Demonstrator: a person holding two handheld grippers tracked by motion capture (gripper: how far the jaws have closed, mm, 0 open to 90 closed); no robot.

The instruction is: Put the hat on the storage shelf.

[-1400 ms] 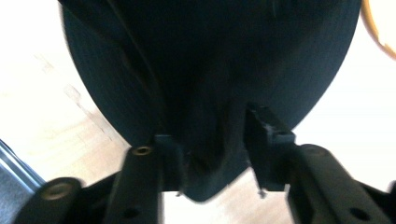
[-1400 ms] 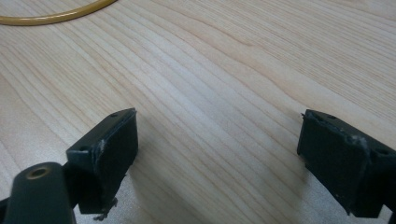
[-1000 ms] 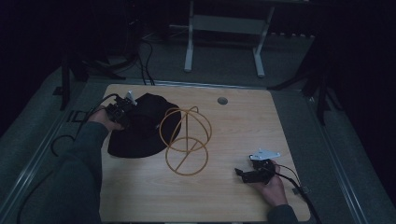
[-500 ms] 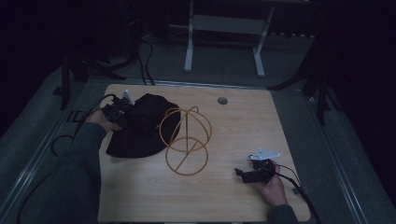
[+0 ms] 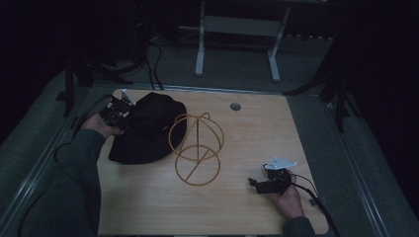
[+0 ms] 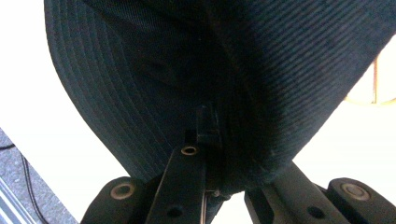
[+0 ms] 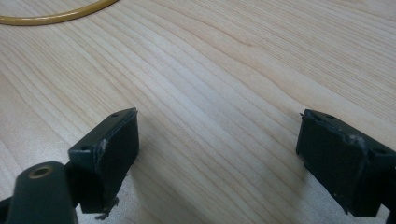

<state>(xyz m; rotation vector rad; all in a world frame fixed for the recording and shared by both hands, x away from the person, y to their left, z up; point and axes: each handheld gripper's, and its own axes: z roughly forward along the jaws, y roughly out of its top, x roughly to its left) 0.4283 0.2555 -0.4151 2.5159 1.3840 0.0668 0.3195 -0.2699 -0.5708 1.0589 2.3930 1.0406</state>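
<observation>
A black corduroy hat lies at the table's left, beside a gold wire stand of rings and a post. My left gripper sits at the hat's far-left edge, shut on its brim. In the left gripper view the hat hangs over the jaws and my left gripper pinches the fabric, lifted off the table. My right gripper rests at the front right of the table, well apart from the stand. In its own view my right gripper is open over bare wood, with the gold ring farther off.
The wooden table has a round cable hole near its far edge. A metal desk frame and cables stand on the dark floor beyond. Each gripper trails a cable off the table's side.
My left hand has risen a little toward the far side, with the hat's brim lifted in its jaws. The right hand has stayed put.
</observation>
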